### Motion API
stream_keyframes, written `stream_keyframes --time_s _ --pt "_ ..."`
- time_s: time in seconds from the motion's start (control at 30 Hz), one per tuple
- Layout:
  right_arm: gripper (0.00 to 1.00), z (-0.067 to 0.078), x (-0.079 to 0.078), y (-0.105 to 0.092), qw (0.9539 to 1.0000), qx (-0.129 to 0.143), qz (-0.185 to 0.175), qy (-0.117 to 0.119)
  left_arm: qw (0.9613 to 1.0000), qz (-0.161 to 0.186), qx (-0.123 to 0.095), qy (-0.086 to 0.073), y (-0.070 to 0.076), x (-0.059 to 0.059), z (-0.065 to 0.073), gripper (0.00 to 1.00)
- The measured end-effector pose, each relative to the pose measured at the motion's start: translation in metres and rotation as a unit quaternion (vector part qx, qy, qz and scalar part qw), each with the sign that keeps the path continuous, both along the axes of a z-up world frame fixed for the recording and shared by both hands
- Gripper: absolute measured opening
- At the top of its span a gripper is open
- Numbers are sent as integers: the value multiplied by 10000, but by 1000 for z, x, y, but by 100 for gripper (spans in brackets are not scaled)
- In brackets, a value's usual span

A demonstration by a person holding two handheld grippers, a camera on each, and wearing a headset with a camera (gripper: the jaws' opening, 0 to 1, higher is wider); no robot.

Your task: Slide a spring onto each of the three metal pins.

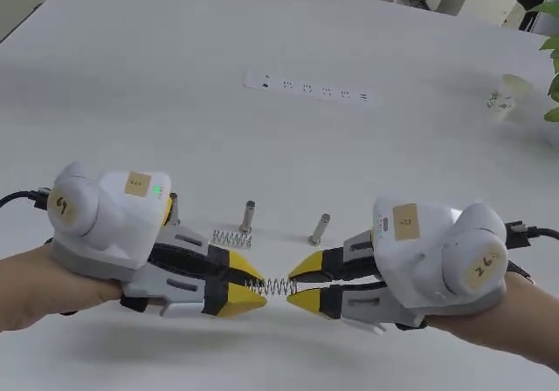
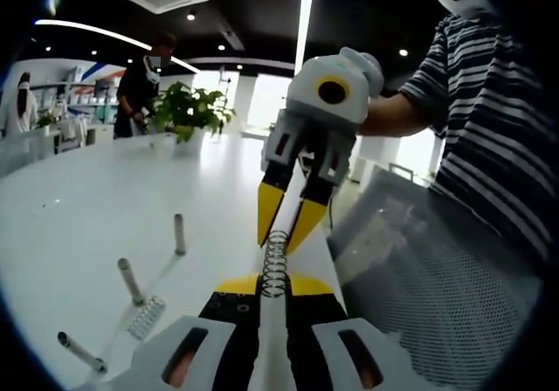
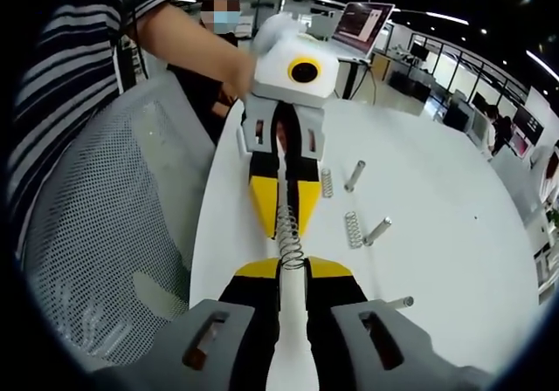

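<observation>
Hands are held low over the white workbench (image 1: pixel 175 77), the left hand (image 1: pixel 35 286) and the right hand (image 1: pixel 515 330) entering from the lower corners. The left gripper (image 1: pixel 255 288) and the right gripper (image 1: pixel 295 286) are thus pointed at each other, tip to tip. A held spring (image 1: pixel 272 284) is carried between them. One end is pinched in the left gripper's yellow-tipped jaws and the other in the right's, and both pairs are closed down to the spring's own width.

Behind the tips, three metal pins are stood in a row on the bench. The left pin (image 1: pixel 173 208) is half hidden behind the left gripper's housing; the middle pin (image 1: pixel 248 216) and the right pin (image 1: pixel 320 229) are seen bare. A loose spring (image 1: pixel 231 238) is laid flat just beside the middle pin, on its left. Farther back lie a white power strip (image 1: pixel 310 88) and a clear plastic cup (image 1: pixel 507 94).

From the left gripper view the right gripper is seen head-on, its jaws drawn in around the spring's far end. A striped sleeve (image 2: pixel 454 68) is behind it, a grey mesh chair (image 2: pixel 419 277) is beside the bench, and a potted plant (image 2: pixel 188 112) stands at the far end. The right gripper view adds more — a second loose spring (image 3: pixel 327 181) lying just beside the left pin, and a lit screen (image 3: pixel 358 24) beyond the bench.
</observation>
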State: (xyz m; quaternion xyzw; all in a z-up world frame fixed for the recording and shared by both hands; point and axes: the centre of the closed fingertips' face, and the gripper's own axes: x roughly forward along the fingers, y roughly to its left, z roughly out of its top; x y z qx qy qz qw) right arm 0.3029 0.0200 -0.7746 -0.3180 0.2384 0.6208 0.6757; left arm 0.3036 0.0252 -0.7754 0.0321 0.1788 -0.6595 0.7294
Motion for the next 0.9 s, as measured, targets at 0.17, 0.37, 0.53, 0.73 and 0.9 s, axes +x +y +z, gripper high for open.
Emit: stream_keyframes --time_s 0.17,0.37,0.53,0.73,0.9 --pt "7 6 0 2 10000 65 55 1 10000 15 -2 -2 1 0 0 2" --pt "7 14 1 7 9997 234 48 54 10000 30 3 4 2 0 0 2" --pt "7 19 0 10 9992 364 8 153 10000 51 -11 -5 3 1 0 2" --pt "8 25 -1 15 9977 591 -74 314 10000 51 -8 -16 3 0 0 2" --pt "8 33 -1 24 9947 885 -197 493 10000 33 6 -41 2 -1 0 2"
